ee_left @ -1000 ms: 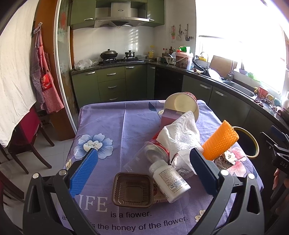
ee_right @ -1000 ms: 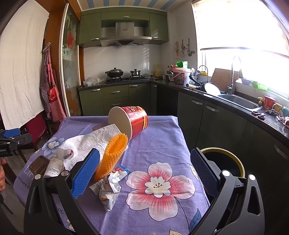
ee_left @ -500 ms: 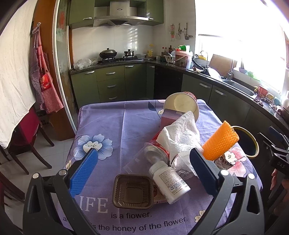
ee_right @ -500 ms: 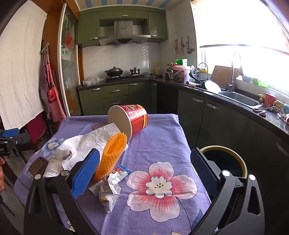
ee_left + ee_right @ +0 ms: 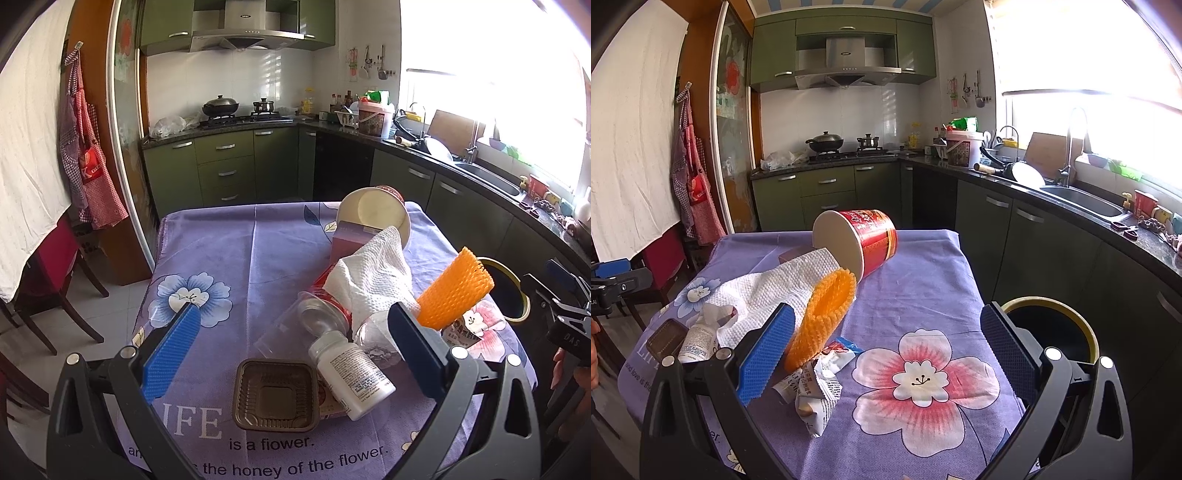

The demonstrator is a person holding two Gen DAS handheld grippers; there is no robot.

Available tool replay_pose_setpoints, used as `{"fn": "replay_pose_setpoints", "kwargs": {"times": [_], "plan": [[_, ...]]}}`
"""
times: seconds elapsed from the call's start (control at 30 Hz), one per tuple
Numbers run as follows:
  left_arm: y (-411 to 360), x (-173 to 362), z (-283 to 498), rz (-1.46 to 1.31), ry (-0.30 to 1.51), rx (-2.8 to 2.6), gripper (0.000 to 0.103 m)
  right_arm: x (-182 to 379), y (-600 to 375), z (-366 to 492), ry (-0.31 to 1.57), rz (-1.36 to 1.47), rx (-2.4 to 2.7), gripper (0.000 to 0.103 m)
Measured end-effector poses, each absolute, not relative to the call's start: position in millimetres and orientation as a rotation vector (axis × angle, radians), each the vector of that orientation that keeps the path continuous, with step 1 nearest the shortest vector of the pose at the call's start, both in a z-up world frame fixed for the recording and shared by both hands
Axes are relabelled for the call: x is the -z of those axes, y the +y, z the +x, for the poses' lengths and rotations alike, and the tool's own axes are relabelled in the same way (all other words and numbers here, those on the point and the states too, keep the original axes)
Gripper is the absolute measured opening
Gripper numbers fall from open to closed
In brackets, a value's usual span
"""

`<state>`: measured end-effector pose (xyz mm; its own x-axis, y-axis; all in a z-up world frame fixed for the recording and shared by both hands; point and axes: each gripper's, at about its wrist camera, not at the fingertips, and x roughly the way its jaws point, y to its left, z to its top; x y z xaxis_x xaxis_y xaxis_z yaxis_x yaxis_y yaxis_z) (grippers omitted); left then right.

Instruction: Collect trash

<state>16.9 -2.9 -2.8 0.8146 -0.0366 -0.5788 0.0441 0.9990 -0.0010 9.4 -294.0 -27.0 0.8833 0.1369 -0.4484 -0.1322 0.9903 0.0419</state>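
Note:
Trash lies in a heap on the purple flowered tablecloth [image 5: 229, 251]. In the left wrist view I see a brown plastic tray [image 5: 275, 395], a white pill bottle [image 5: 351, 373], a clear plastic cup [image 5: 303, 325], a white paper towel [image 5: 373, 277], an orange foam net [image 5: 456, 290] and a red paper bucket [image 5: 373, 214] on its side. My left gripper [image 5: 295, 350] is open above the tray and bottle. My right gripper [image 5: 886, 350] is open over the cloth, beside a crumpled wrapper [image 5: 816, 384] and the orange net [image 5: 823, 317]. The bin [image 5: 1052, 332] stands off the table's right edge.
Green kitchen cabinets and a counter with a sink [image 5: 1082, 203] run along the back and right. A red chair [image 5: 55, 273] stands left of the table. The right gripper body shows in the left wrist view [image 5: 565, 314].
Both grippers have stayed open and nearly still. The views have shifted only slightly; the trash has not moved.

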Motion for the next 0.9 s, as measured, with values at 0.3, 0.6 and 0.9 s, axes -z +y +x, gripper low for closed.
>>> {"fn": "replay_pose_setpoints", "kwargs": {"times": [0.3, 0.6, 0.9], "plan": [[-8.8, 3.5, 20.4, 0.015, 0.618, 0.057, 0.097, 28.9, -299.3, 11.5, 0.476, 0.01, -0.126, 0.099], [-6.0, 0.2, 17.4, 0.007, 0.606, 0.063, 0.097, 25.5, -293.2, 8.4, 0.473, -0.009, -0.13, 0.099], [-1.5, 0.1, 17.8, -0.001, 0.604, 0.067, 0.097, 21.8, -285.1, 12.3, 0.476, -0.031, -0.139, 0.099]]}}
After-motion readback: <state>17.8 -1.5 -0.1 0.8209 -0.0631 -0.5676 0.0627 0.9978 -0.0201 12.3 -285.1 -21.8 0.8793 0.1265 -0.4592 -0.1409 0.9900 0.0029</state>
